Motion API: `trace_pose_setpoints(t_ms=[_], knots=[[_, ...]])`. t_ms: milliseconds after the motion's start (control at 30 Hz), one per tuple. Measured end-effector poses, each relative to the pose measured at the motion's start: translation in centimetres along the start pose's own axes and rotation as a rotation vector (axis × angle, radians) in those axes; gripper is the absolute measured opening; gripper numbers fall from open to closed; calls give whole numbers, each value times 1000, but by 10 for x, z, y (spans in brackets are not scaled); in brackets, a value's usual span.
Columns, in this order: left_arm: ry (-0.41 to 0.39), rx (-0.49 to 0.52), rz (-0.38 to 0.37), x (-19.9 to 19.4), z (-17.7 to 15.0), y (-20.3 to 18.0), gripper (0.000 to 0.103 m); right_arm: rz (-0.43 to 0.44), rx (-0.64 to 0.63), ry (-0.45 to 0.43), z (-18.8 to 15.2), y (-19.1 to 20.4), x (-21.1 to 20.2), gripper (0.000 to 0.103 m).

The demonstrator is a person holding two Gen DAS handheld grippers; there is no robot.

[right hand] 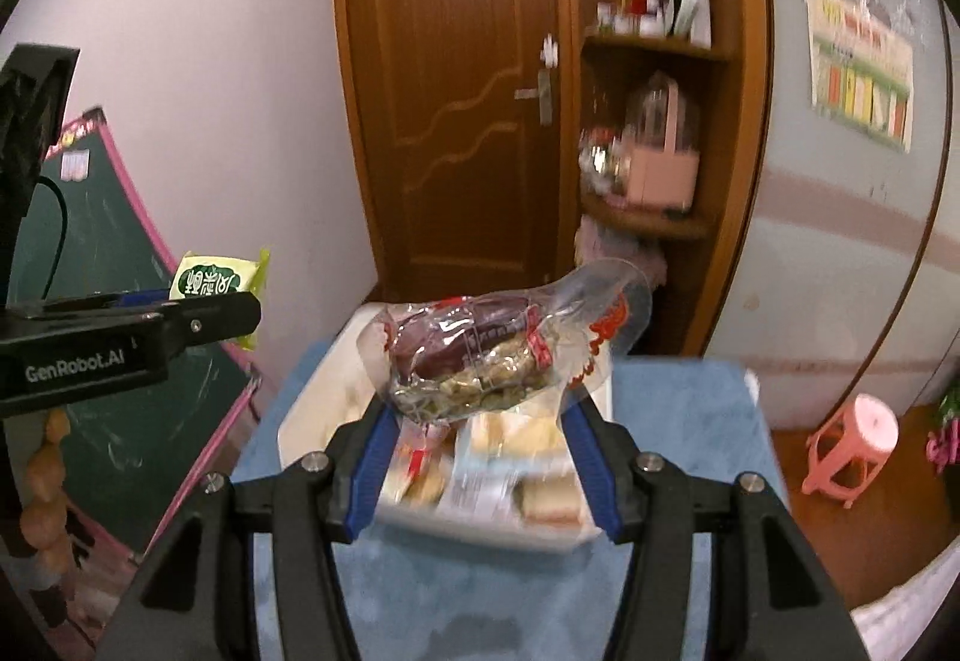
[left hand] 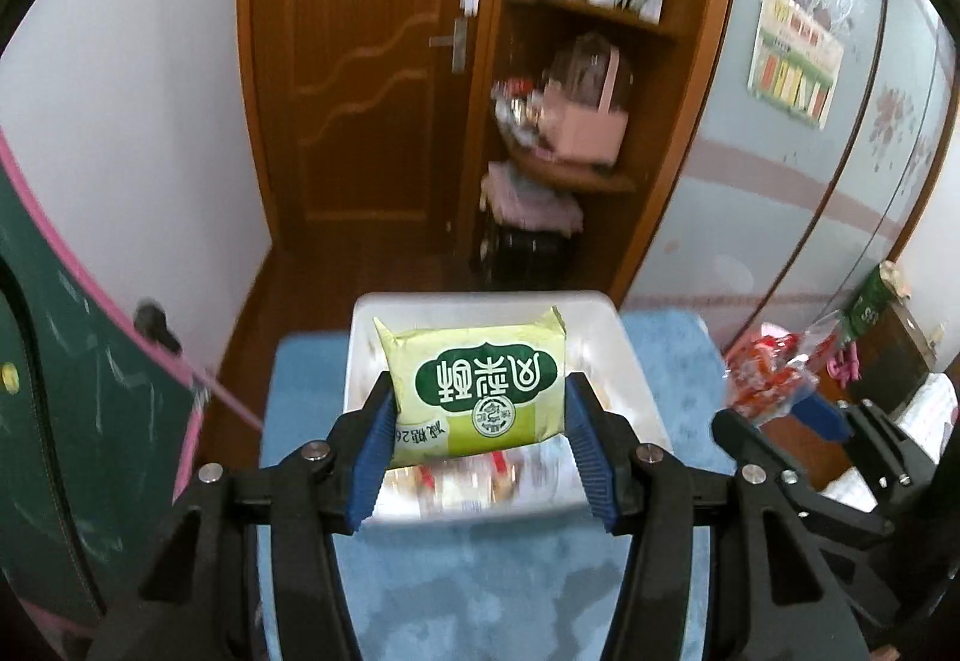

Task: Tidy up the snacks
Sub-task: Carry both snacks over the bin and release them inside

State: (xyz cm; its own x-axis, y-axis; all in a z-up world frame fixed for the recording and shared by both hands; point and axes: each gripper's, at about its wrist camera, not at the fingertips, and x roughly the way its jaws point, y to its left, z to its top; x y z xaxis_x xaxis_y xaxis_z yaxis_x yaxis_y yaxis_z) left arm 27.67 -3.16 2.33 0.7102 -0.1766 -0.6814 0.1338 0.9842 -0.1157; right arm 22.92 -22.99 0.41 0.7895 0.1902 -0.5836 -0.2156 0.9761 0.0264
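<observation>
My left gripper (left hand: 478, 409) is shut on a yellow-green snack packet (left hand: 474, 385) with green Chinese lettering, held above a white bin (left hand: 624, 355). The bin stands on a blue cloth (left hand: 456, 577) and holds several wrapped snacks. My right gripper (right hand: 480, 415) is shut on a clear plastic packet with dark red and brown filling (right hand: 480, 361), held above the same white bin (right hand: 312, 409). The left gripper with the green packet (right hand: 210, 280) shows at the left of the right wrist view. The right gripper's clear red-printed packet (left hand: 768, 373) shows at the right of the left wrist view.
A brown wooden door (left hand: 366, 61) and corner shelves with a pink basket (left hand: 588, 121) stand behind the table. A green chalkboard with pink frame (right hand: 138, 361) leans at left. A pink plastic stool (right hand: 852, 439) stands on the floor at right.
</observation>
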Motion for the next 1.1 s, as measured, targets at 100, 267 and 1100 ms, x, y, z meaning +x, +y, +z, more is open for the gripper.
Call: trace_pose_setpoints(t_ms=[100,267,1100], knots=[[-37,11,18,-1,27,-3,53,-5,-12,-43,26,-3,0,56],[-42,18,33,19,61,-5,54,-19,-45,-62,56,-2,23,57],[133,-3,105,130,43,14,102,-71,-151,244,27,8,144,80]])
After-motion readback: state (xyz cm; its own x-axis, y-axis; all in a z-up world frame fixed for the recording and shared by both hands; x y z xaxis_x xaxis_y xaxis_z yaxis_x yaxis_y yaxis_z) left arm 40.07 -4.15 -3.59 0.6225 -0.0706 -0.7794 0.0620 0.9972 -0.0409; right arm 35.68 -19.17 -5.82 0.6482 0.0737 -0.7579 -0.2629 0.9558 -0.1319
